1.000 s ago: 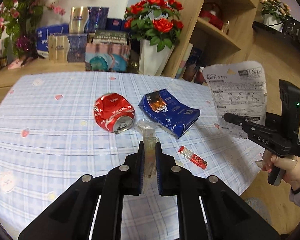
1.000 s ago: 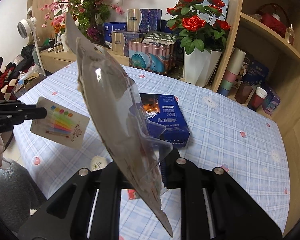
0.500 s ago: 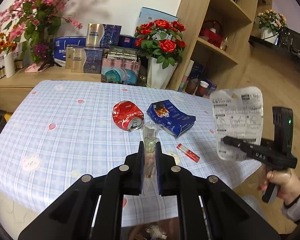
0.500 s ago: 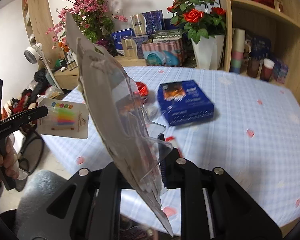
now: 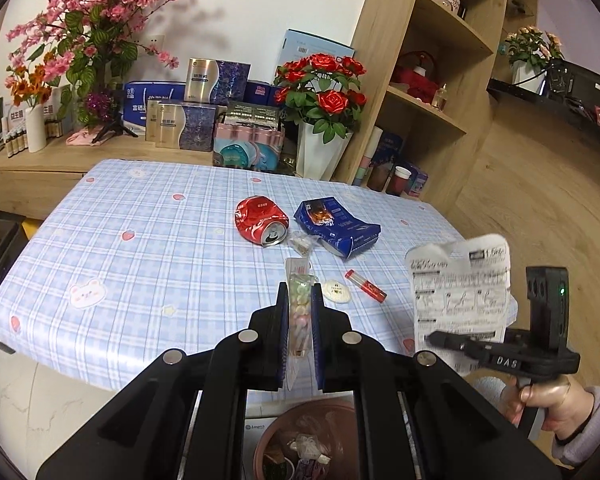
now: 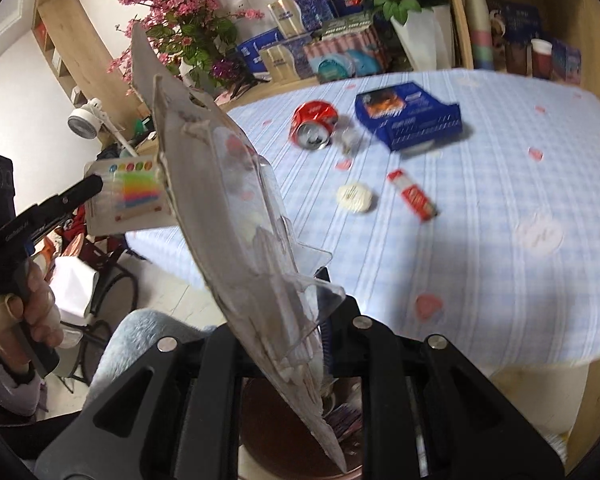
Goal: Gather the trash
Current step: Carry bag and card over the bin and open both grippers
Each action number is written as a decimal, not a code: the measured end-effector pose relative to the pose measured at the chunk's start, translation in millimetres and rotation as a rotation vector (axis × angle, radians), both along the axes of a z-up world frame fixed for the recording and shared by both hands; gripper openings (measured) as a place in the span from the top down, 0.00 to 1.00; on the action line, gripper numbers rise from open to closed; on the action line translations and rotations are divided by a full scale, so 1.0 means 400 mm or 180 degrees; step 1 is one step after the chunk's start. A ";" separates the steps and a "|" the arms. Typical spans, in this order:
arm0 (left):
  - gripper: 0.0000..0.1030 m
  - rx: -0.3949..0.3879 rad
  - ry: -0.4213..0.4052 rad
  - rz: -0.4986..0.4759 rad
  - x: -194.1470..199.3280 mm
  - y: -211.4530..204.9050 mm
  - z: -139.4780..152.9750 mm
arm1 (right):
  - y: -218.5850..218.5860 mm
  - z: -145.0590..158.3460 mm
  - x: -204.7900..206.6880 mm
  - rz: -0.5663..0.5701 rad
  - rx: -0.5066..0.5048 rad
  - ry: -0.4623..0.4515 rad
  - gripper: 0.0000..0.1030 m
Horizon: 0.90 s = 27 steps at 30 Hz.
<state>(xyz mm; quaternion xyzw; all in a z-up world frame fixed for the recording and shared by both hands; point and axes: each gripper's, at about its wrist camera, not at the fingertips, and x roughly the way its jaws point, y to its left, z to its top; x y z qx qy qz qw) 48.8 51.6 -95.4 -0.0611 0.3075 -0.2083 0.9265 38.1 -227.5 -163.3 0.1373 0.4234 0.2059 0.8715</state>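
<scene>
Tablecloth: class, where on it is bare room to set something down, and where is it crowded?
Bare: the whole left half of the tablecloth, from the can to the left edge, and the far strip toward the vase. Crowded: the right middle, where the can, a small wrapper, the blue box, the red tube and a white disc cluster.

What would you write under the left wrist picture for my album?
Left gripper carries a candle packet toward the trash bin, leaving a crushed can on the table.
</scene>
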 end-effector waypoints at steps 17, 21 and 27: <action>0.90 -0.0012 0.0074 0.0022 -0.108 0.040 -0.031 | 0.068 -0.100 -0.105 0.0120 0.0171 0.0375 0.81; 0.90 -0.0014 0.0086 0.0016 -0.116 0.041 -0.031 | 0.083 -0.126 -0.112 0.0162 0.0149 0.0492 0.74; 0.90 -0.0006 0.0095 0.0014 -0.120 0.039 -0.035 | 0.087 -0.146 -0.118 0.0166 0.0127 0.0580 0.51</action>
